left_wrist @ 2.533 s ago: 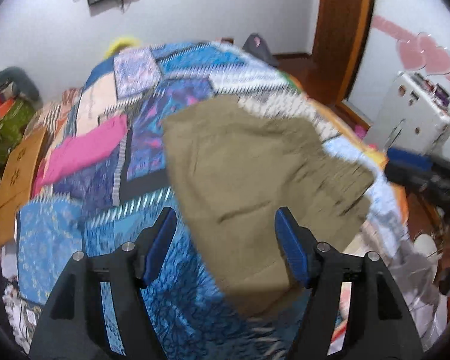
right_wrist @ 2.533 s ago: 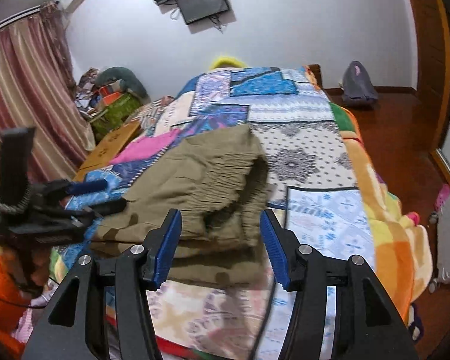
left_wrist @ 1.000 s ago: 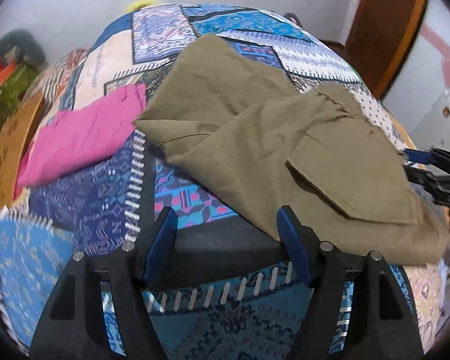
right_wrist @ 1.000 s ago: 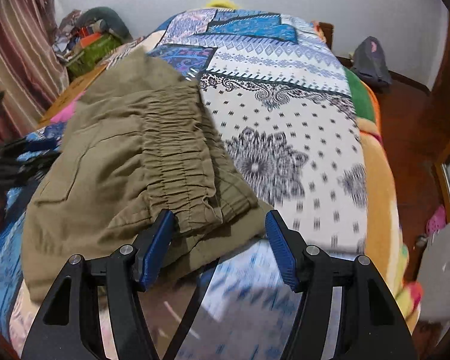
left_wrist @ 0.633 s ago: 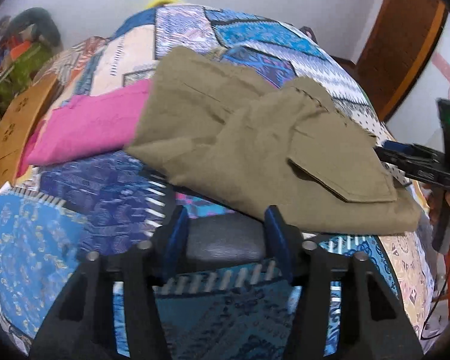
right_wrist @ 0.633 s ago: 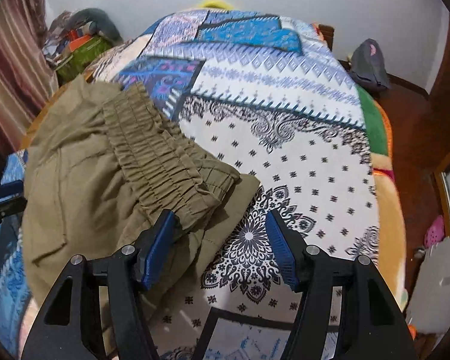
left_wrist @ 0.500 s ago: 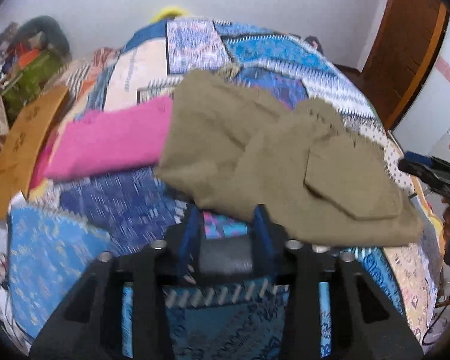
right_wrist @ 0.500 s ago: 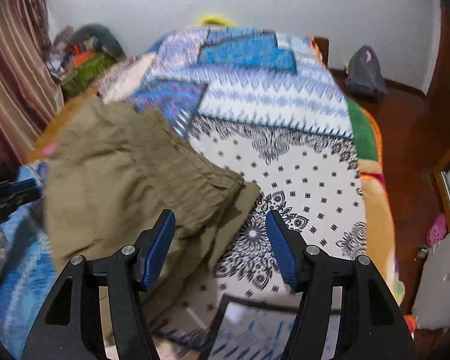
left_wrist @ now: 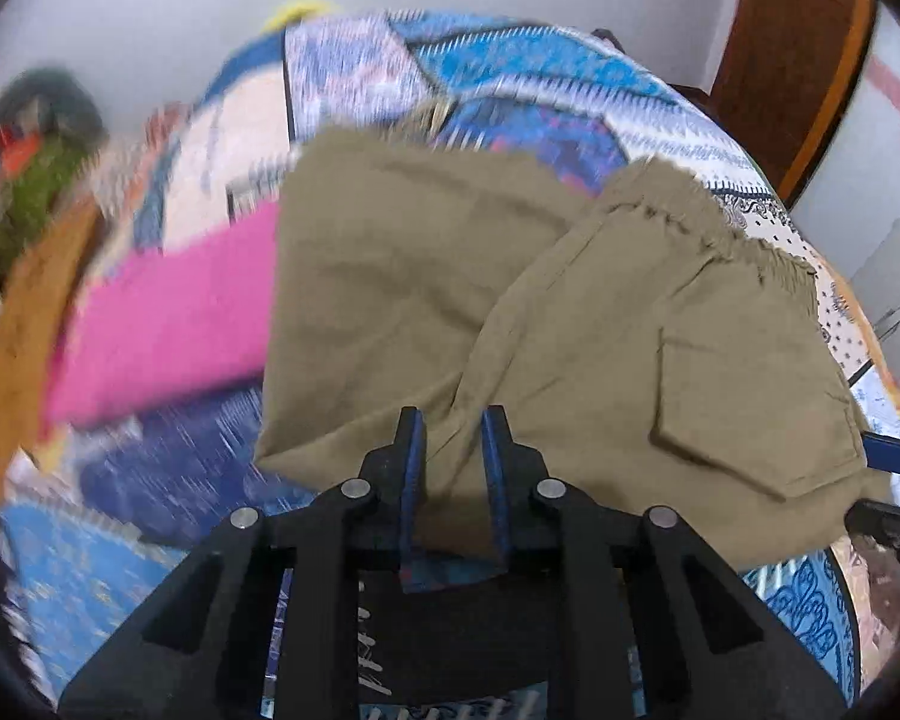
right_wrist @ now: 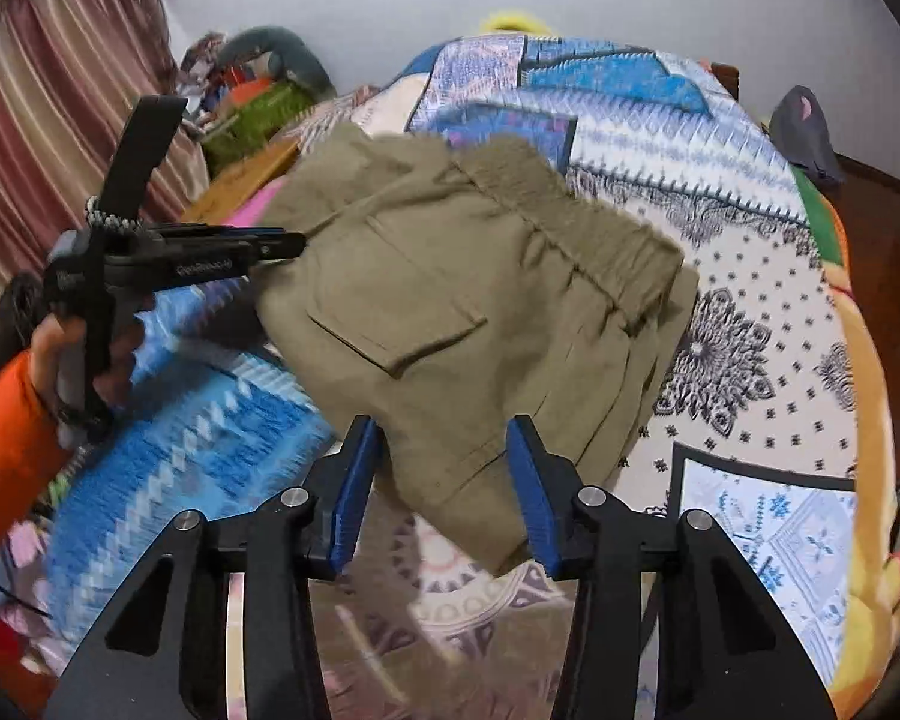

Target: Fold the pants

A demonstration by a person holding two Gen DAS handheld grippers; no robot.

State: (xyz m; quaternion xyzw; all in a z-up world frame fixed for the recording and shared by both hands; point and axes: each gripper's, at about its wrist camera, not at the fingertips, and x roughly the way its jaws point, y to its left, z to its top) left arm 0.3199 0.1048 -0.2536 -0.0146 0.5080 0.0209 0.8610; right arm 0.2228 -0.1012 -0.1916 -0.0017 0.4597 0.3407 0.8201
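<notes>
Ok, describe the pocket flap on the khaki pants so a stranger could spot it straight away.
Start at the patchwork quilt covering the bed, then find the olive-khaki pants lying on it. The flat, sewn-on pocket flap sits just below the gathered elastic waistband; it is smooth with straight edges, the waistband ruched.

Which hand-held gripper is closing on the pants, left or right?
The left hand-held gripper: its jaws are nearly shut around the khaki pants edge. The right hand-held gripper stays wide open.
</notes>
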